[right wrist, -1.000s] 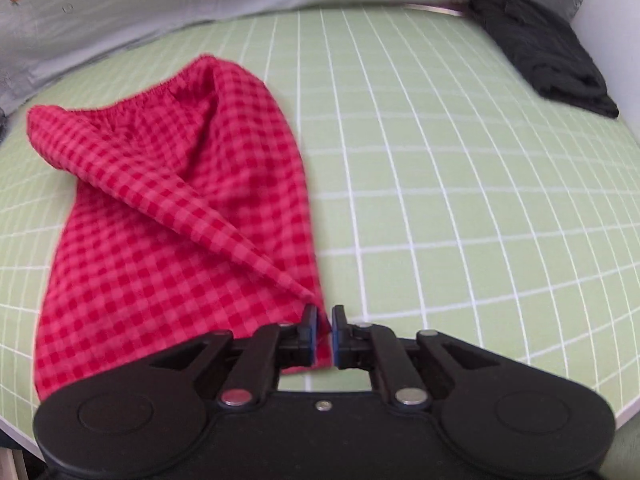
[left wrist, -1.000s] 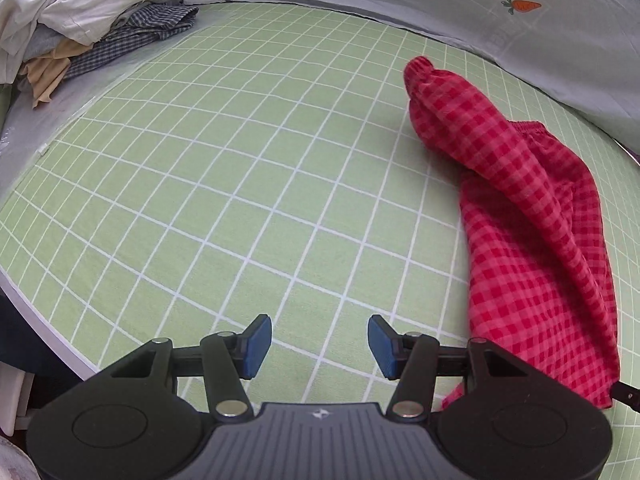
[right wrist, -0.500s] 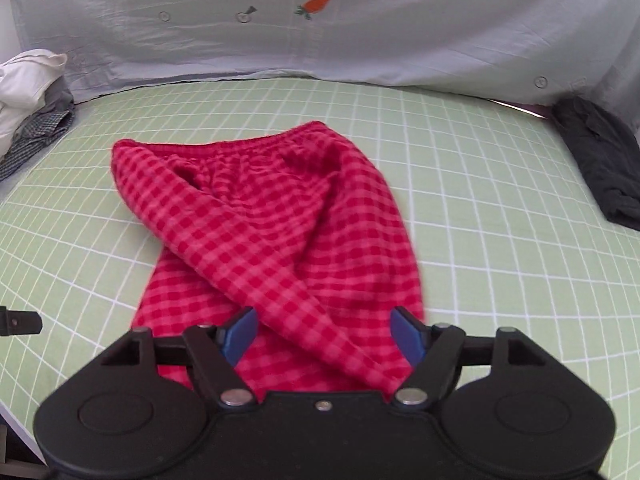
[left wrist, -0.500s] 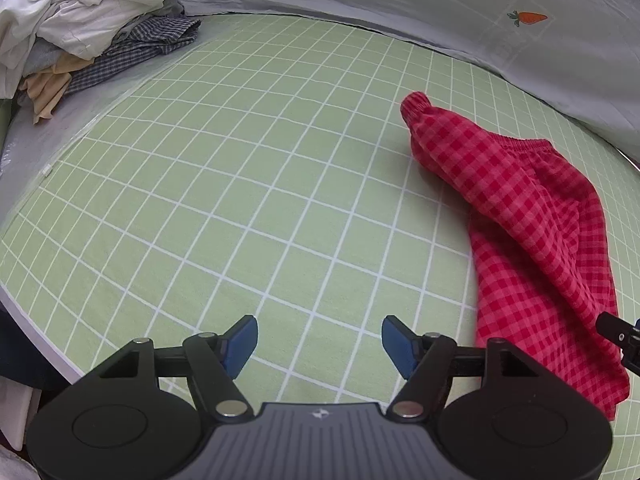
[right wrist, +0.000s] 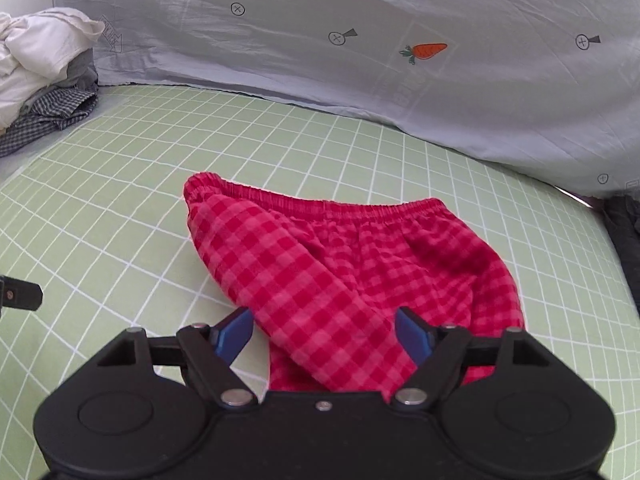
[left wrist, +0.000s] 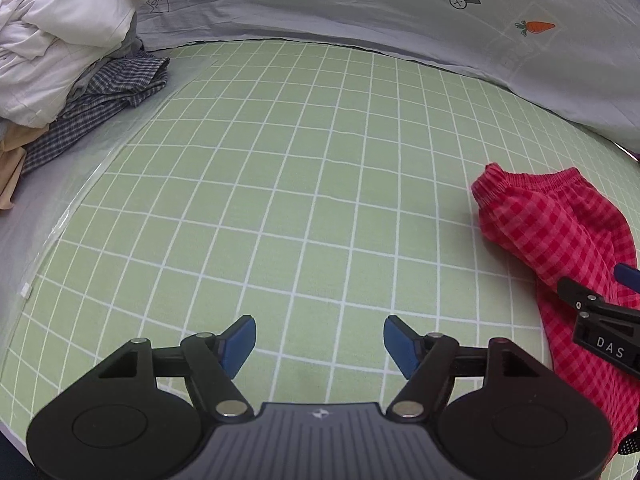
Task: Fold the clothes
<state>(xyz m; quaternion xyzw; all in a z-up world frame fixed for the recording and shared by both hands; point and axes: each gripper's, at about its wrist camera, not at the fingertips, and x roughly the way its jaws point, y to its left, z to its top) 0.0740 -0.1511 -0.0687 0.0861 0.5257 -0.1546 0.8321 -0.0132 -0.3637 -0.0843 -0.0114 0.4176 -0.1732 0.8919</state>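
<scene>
Red checked shorts (right wrist: 352,272) lie folded on the green grid sheet (right wrist: 132,200), elastic waistband toward the back, one fold running diagonally across the top. My right gripper (right wrist: 324,330) stands open just above the near part of the shorts, its blue pads on either side of the diagonal fold without gripping it. In the left wrist view the shorts (left wrist: 560,240) lie at the far right. My left gripper (left wrist: 319,338) is open over bare sheet, well left of them, with nothing between its fingers. Part of the right gripper shows at that view's right edge.
A heap of unfolded clothes (left wrist: 60,52), white on top of blue plaid, sits at the back left. A dark garment (right wrist: 624,232) lies at the right edge. A grey carrot-print cloth (right wrist: 360,40) rises along the back.
My right gripper let go of the shorts' corner, opened wide and pulled back and up. My left gripper widened a little and drew leftward, away from the shorts.
</scene>
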